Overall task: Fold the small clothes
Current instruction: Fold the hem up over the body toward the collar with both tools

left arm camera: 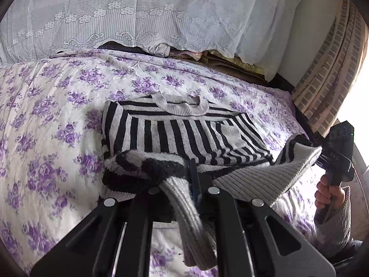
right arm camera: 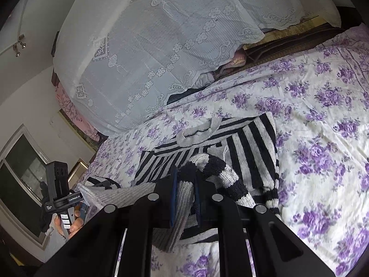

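A small black-and-grey striped sweater lies on the floral bedsheet, its grey collar at the far end. Its near end is raised off the bed and stretched between both grippers. My left gripper is shut on the grey ribbed hem at its left corner. At the right, my right gripper pinches the other corner, with a hand on its handle. In the right wrist view the right gripper is shut on the grey hem, above the sweater. The left gripper holds the far corner at the left.
A white lace cover drapes over stacked bedding behind the bed. A brick-patterned fabric hangs at the right. A window stands at the left in the right wrist view. Purple-flowered sheet spreads around the sweater.
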`<state>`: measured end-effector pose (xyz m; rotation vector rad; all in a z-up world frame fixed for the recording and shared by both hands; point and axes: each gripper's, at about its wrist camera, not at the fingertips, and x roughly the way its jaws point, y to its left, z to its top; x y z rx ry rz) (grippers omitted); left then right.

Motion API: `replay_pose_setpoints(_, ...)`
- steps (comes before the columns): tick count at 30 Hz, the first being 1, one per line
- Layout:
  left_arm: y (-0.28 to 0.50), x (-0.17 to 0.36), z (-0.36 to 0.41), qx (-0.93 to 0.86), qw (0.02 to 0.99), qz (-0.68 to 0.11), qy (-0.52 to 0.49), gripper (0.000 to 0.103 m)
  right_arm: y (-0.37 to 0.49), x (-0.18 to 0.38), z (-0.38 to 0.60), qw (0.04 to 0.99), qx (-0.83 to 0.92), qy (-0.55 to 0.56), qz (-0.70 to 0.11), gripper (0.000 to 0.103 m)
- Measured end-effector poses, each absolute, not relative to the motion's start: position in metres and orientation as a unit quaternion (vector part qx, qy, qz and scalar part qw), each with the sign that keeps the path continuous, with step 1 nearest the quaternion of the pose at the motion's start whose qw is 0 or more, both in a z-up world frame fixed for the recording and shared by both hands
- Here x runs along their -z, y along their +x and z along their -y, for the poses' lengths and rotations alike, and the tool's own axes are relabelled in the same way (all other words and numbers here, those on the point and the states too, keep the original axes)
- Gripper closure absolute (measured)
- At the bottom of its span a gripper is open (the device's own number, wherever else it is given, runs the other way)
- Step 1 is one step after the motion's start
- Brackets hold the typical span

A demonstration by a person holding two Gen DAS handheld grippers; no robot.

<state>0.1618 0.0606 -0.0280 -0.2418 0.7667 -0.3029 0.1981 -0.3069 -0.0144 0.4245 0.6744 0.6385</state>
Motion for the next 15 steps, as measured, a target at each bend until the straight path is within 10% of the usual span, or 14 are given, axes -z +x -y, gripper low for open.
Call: replay_pose_setpoints(15,0.219,0.032,-0.077,0.124,0.913,-0.362,-0.139,0.094,0.257,0.012,0.296,0.886,-0.280,0.207,-0.307,0.090)
